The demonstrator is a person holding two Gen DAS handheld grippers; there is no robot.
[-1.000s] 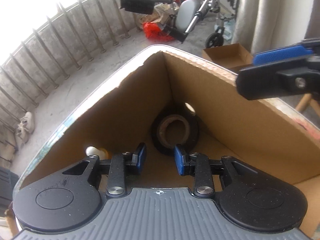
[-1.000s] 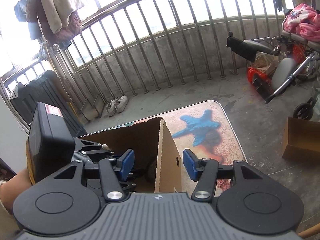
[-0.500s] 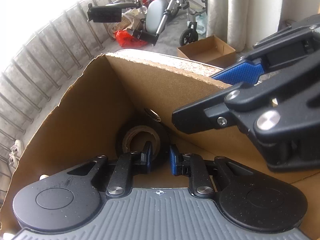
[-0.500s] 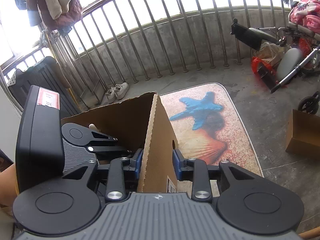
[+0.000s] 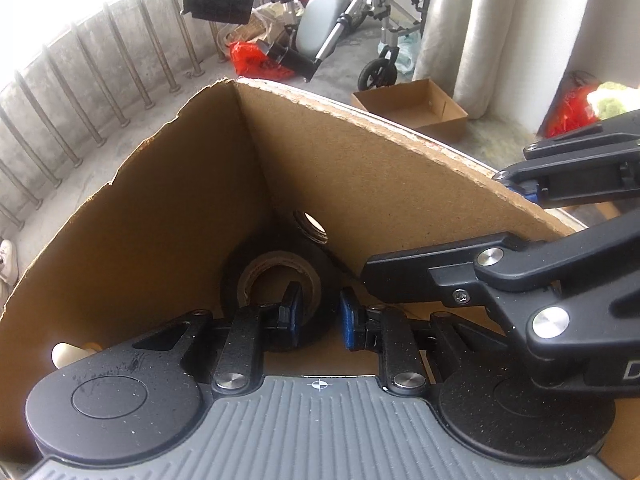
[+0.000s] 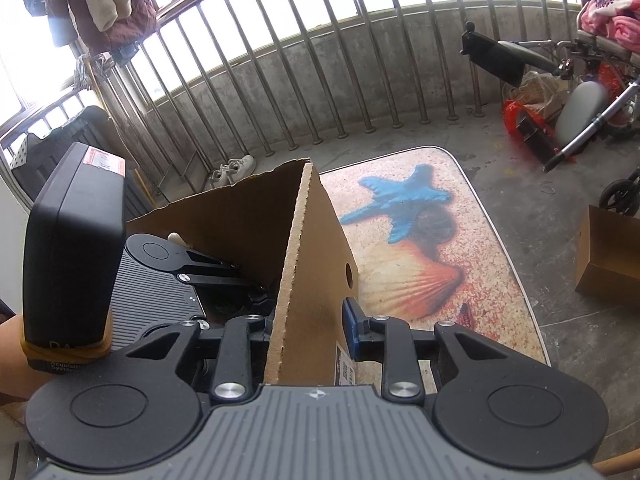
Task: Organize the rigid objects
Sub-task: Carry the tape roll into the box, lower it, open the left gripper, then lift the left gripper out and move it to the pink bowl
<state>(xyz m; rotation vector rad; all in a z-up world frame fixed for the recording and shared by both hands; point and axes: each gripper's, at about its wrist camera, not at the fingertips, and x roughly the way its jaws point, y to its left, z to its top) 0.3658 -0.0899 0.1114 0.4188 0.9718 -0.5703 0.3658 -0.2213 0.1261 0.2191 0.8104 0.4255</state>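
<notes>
An open cardboard box [image 5: 160, 220] holds a black tape roll [image 5: 230, 292] with a brown core, lying in its far corner. My left gripper [image 5: 320, 318] is down inside the box. One blue pad sits in the core hole and the other outside, shut on the roll's wall. My right gripper [image 6: 310, 328] straddles the box's side wall [image 6: 312, 248], one finger inside and one outside, shut on the cardboard. In the left wrist view its fingers [image 5: 440, 276] clamp that same wall from the right. A small white object [image 5: 64, 354] lies at the box's near left.
The box stands on a table [image 6: 420, 240] printed with a blue starfish and a shell. On the concrete floor beyond are a low cardboard tray [image 5: 412, 108], a wheelchair [image 5: 332, 28], a red bag [image 5: 248, 58] and shoes [image 6: 236, 168] by the railing.
My left gripper sank deeper into the box and closed on the tape roll's wall. My right gripper came down over the box wall and closed on it.
</notes>
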